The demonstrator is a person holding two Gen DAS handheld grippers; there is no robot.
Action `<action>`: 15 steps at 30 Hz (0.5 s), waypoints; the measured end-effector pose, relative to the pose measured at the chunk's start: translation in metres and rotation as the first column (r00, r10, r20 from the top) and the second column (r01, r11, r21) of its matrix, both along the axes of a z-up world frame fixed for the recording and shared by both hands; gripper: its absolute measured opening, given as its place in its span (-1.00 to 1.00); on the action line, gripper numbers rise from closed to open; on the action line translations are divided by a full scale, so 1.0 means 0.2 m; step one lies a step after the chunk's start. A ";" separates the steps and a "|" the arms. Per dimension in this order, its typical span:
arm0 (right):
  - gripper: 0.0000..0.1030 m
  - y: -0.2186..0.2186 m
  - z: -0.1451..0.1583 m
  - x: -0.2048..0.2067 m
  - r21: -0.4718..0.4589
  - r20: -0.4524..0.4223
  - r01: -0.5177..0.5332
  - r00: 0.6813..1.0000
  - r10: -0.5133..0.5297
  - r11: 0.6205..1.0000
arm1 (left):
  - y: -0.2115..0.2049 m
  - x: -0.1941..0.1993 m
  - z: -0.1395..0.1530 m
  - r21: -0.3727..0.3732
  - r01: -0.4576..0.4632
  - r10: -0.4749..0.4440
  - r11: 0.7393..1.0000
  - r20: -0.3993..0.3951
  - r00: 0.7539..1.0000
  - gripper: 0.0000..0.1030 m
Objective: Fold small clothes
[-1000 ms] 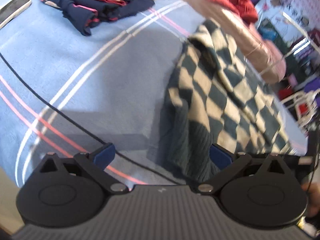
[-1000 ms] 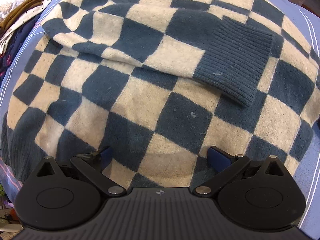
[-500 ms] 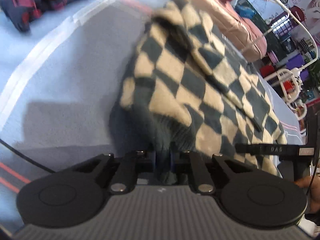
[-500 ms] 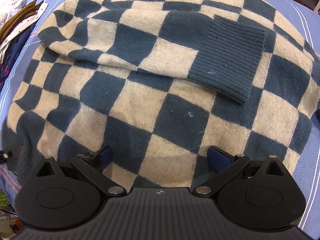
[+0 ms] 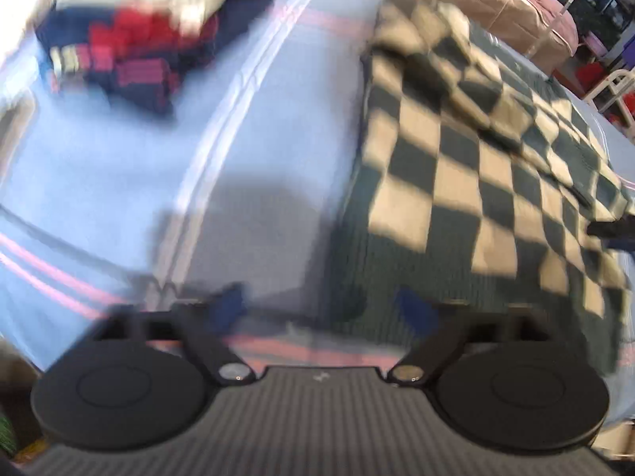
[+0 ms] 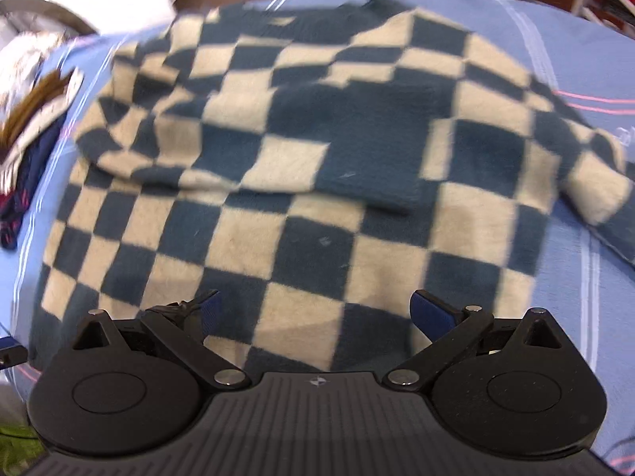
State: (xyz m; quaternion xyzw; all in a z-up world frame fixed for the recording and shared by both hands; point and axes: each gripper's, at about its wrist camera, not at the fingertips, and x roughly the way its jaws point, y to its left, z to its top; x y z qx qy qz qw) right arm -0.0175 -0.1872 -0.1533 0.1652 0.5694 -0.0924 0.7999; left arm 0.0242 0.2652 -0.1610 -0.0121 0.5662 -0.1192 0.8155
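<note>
Here, checked sweater (image 6: 301, 182) flat, neckline far, hem toward right hand-held gripper (image 6: 313, 313)

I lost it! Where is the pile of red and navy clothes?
In the left wrist view, the pile of red and navy clothes sits upper left on the blue striped sheet, across from the checkered knit sweater.

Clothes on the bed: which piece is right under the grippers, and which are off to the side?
The checked sweater, navy and cream, spread flat under both open grippers. The pile of red and navy clothes lies apart on the blue sheet.
</note>
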 end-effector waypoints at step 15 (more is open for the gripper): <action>1.00 -1.27 0.32 -1.27 0.013 0.231 0.832 0.537 -0.812 0.554 | -1.24 0.18 0.09 -0.210 0.286 -0.305 0.935 -0.067 0.950 0.92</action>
